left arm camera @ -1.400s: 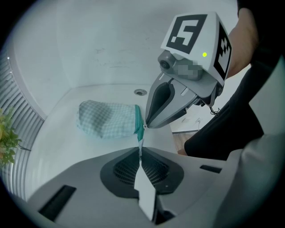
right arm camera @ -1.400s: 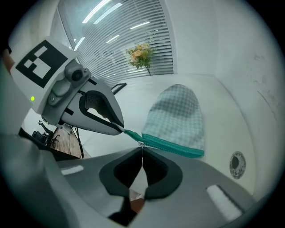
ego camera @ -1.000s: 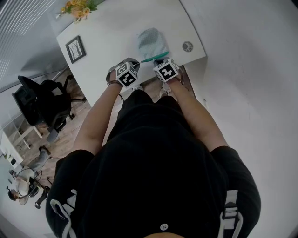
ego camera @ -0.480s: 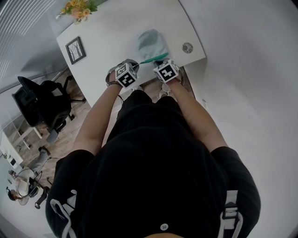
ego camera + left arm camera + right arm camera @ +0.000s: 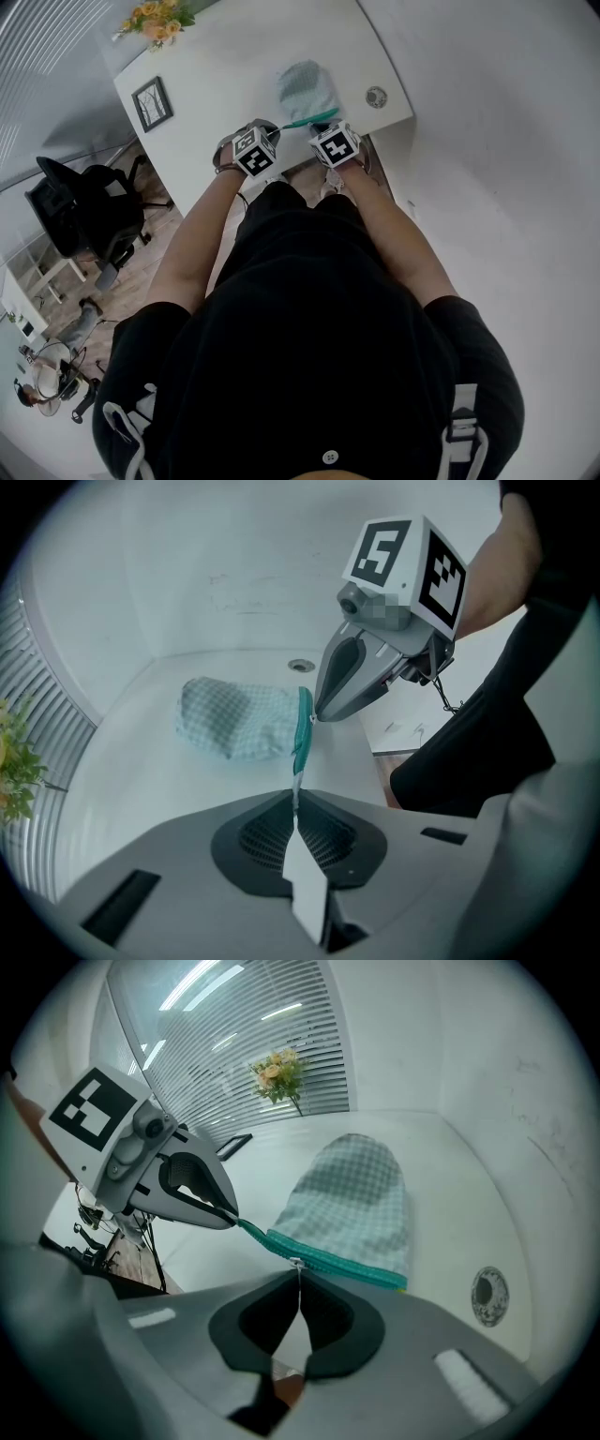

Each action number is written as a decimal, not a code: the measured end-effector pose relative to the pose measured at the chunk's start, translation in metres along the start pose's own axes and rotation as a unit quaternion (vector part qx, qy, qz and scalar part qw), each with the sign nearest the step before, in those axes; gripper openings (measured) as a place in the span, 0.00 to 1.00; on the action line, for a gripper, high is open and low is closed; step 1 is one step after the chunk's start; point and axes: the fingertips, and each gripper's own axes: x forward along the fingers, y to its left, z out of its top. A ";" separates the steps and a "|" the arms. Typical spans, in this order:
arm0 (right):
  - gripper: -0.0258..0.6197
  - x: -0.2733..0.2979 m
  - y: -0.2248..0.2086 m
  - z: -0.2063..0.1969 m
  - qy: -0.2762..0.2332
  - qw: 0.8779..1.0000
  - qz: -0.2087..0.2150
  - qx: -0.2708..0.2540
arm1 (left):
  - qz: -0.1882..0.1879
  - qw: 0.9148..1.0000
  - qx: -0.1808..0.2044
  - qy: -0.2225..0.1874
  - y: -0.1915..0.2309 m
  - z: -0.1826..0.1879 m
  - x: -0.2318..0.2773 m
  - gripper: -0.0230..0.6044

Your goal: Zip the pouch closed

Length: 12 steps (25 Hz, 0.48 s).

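The only print that can be made out is the black-and-white square markers on the gripper cubes. What is shown in the framed picture [image 5: 152,100] is too small to be read.

The checked blue-green pouch [image 5: 352,1199] is laid on the white table [image 5: 216,66], near its front edge. Its teal zipper [image 5: 342,1267] is turned toward the person.

The left gripper [image 5: 294,794] is seen with its jaws pressed together on the narrow tape end [image 5: 296,778] of the zipper, which is drawn out from the corner of the pouch. The right gripper [image 5: 299,1274] is likewise closed, its jaws clamped on the small metal zipper pull [image 5: 296,1262]. The pull sits on the teal band nearer the left gripper's end than the far, yellow-tipped end. The two grippers are held just beside each other over the table's front edge, both pointed steeply down at the pouch mouth.

A round cable grommet [image 5: 376,96] is set in the table to the right of the pouch, apart from it. A bunch of orange and yellow flowers [image 5: 157,14] is placed at the far left corner, and the framed picture lies between it and the left gripper. Window blinds [image 5: 234,1044] are seen behind the flowers. A black office chair [image 5: 84,211] is stood on the wood floor [image 5: 141,272] to the left of the table
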 end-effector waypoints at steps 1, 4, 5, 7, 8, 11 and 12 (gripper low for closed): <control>0.06 0.000 -0.002 -0.001 0.001 1.000 -0.004 0.002 | 0.003 1.000 0.001 0.003 0.001 -0.002 0.000 0.07; 0.06 -0.007 -0.018 -0.007 0.004 1.000 -0.024 0.019 | 0.010 1.000 -0.005 0.015 0.007 -0.015 0.000 0.07; 0.06 -0.010 -0.025 -0.011 0.007 0.999 -0.028 0.027 | 0.011 1.000 -0.011 0.018 0.010 -0.021 -0.001 0.07; 0.06 -0.014 -0.036 -0.018 0.010 0.999 -0.035 0.040 | 0.013 0.999 -0.022 0.022 0.014 -0.033 -0.003 0.07; 0.07 -0.015 -0.039 -0.020 0.010 0.998 -0.035 0.046 | 0.012 0.999 -0.028 0.021 0.015 -0.037 -0.004 0.07; 0.07 -0.016 -0.041 -0.023 0.011 0.998 -0.039 0.049 | 0.009 0.999 -0.035 0.020 0.012 -0.038 -0.004 0.07; 0.06 -0.015 -0.042 -0.022 0.011 0.998 -0.042 0.048 | 0.011 0.999 -0.031 0.022 0.011 -0.038 -0.003 0.07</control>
